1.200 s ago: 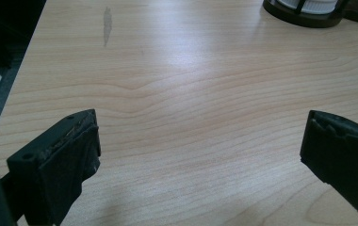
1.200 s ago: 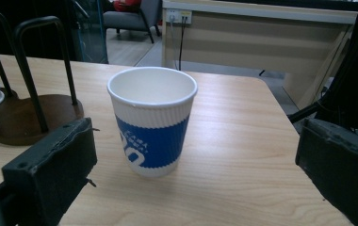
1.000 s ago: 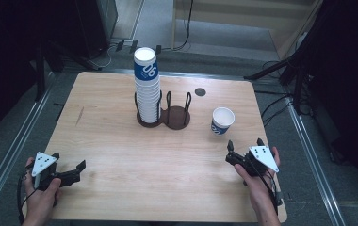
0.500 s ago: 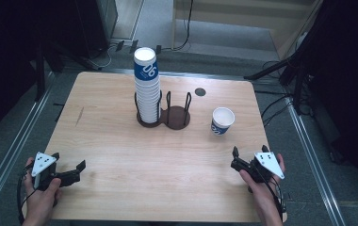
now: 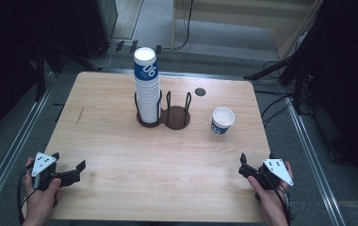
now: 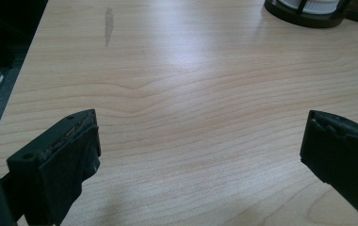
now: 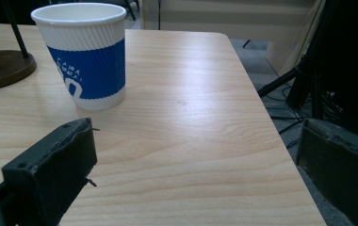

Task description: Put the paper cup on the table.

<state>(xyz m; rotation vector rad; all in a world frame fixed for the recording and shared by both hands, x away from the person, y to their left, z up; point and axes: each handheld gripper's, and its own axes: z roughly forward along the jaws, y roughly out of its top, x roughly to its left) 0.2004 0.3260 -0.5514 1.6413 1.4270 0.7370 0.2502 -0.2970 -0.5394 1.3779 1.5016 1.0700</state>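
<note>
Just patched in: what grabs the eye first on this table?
The tall stack of blue-and-white cups standing in the left ring of a dark two-ring holder at the table's centre. To its right a single cup stands upright, alone. Both hand-held grippers, left and right, are open near the table's front edge.

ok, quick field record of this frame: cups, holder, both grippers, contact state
single cup: upright on table, right of holder, apart from it
cup stack: upright in left ring of holder
holder: dark two-ring stand, right ring empty
left gripper: open, near-left table edge, holding nothing
right gripper: open, near-right table edge, single cup ahead of its jaws, no touch
contact: none between grippers and cups
</note>
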